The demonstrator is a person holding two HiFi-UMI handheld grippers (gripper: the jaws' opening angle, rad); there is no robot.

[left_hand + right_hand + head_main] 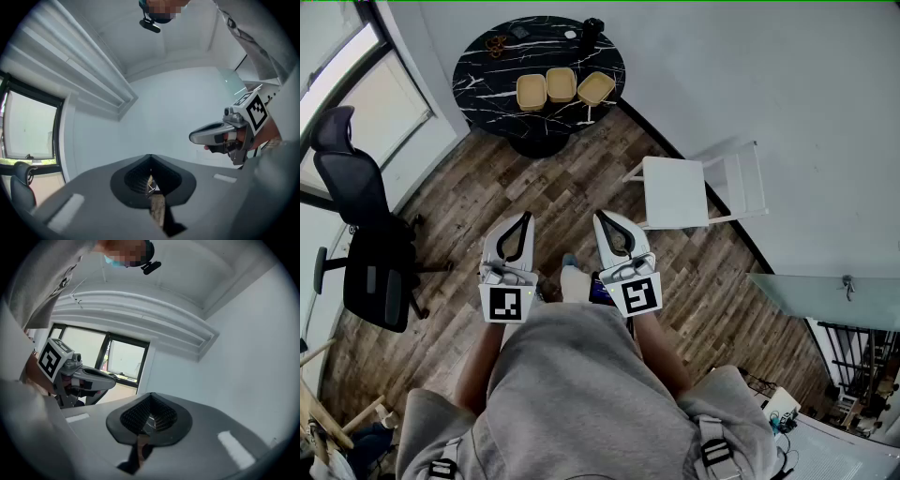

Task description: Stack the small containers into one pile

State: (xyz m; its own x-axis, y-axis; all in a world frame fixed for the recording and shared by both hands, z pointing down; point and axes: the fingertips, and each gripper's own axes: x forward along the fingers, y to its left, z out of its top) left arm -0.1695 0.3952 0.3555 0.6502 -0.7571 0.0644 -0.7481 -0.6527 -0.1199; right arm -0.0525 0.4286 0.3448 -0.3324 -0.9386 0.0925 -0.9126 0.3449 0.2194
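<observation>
Nothing is held by the left gripper; in the left gripper view its jaws are seen closed tip to tip, with only a thin slit between them. It is carried low against the person's torso, over the wooden floor.

Straight ahead and well apart from both tools stands the round black marble table; on its near part three tan containers are set in a row running left to right, none yet nested: the left container, the middle container just beside it, and the right container, turned slightly askew.

The right gripper is likewise shut and empty; neither tool is judged clearly nearer, the left one being roughly in line with the left container and the right one with the right container, so an approach forward is called for first.
</observation>
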